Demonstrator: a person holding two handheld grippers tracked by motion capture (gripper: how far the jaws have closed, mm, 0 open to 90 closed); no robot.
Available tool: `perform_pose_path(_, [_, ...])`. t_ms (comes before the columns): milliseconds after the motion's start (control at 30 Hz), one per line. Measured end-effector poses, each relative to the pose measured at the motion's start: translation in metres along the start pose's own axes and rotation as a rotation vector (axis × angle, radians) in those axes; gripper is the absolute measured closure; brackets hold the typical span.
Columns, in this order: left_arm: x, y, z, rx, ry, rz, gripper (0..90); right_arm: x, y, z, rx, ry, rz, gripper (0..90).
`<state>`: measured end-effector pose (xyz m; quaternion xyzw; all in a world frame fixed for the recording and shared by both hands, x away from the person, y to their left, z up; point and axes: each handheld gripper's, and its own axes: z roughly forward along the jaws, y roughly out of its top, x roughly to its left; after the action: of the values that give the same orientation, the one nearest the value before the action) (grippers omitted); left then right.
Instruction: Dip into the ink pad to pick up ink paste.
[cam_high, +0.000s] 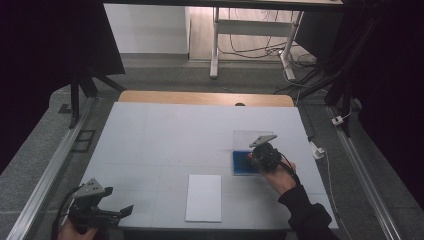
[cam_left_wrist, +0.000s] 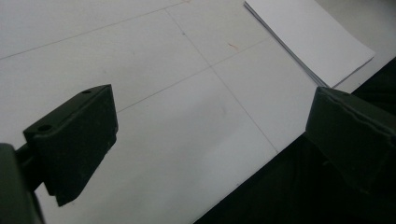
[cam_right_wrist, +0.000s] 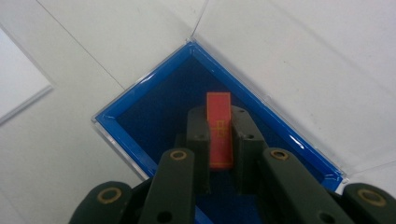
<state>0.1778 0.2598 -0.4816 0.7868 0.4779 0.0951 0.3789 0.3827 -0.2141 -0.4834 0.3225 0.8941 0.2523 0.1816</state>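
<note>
A shallow blue tray (cam_right_wrist: 140, 126) with a clear hinged lid standing open lies on the white table, right of centre (cam_high: 242, 167). My right gripper (cam_right_wrist: 219, 121) hovers over the tray's dark blue bottom, shut on a small red flat block (cam_right_wrist: 219, 133) with thin yellow lines on its face. In the high view that gripper (cam_high: 254, 158) sits over the tray's right part, held by a hand in a dark sleeve. My left gripper (cam_high: 127, 210) rests at the table's near left corner, jaws wide apart with nothing between them (cam_left_wrist: 210, 130).
A stack of white paper (cam_high: 204, 197) lies near the front edge, between the two grippers; its corner shows in the left gripper view (cam_left_wrist: 308, 37). The clear lid (cam_high: 245, 137) rises behind the tray. A wooden strip (cam_high: 205, 98) borders the far edge.
</note>
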Motion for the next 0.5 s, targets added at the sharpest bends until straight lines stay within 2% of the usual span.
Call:
perform_pose_path(33, [0.0, 0.0, 0.0, 0.0, 0.0, -0.001, 2.6, 0.004, 0.001, 0.0, 0.008, -0.022, -0.026, 79.9])
perform_pose_path(133, [0.0, 0.0, 0.0, 0.0, 0.0, -0.001, 2.6, 0.004, 0.002, 0.001, 0.008, -0.024, -0.023, 80.0])
perform_pose_path(200, [0.0, 0.0, 0.0, 0.001, -0.002, -0.002, 2.6, -0.001, 0.0, 0.001, -0.002, 0.004, 0.01, 80.0])
perform_pose_path(233, [0.0, 0.0, 0.0, 0.0, -0.003, -0.003, 2.6, -0.008, -0.003, 0.001, -0.016, 0.039, 0.049, 80.1])
perform_pose_path(267, [0.0, 0.0, 0.0, 0.0, -0.003, -0.004, 2.6, -0.008, -0.003, 0.001, -0.016, 0.039, 0.049, 80.1])
perform_pose_path(300, [0.001, 0.0, 0.0, -0.001, -0.004, -0.005, 2.6, -0.013, -0.005, 0.001, -0.031, 0.075, 0.09, 80.1])
perform_pose_path(333, [0.001, 0.0, 0.0, -0.001, -0.004, -0.006, 2.6, -0.013, -0.005, 0.001, -0.031, 0.075, 0.09, 80.1])
perform_pose_path(367, [0.001, 0.0, 0.0, -0.001, -0.004, -0.006, 2.6, -0.016, -0.007, 0.001, -0.038, 0.092, 0.11, 80.1])
perform_pose_path(433, [0.001, 0.0, 0.0, -0.001, -0.003, -0.007, 2.6, -0.016, -0.007, 0.001, -0.038, 0.092, 0.11, 80.1])
perform_pose_path(500, [0.001, 0.0, 0.0, 0.0, -0.003, -0.008, 2.6, -0.012, -0.005, 0.001, -0.029, 0.069, 0.079, 80.0])
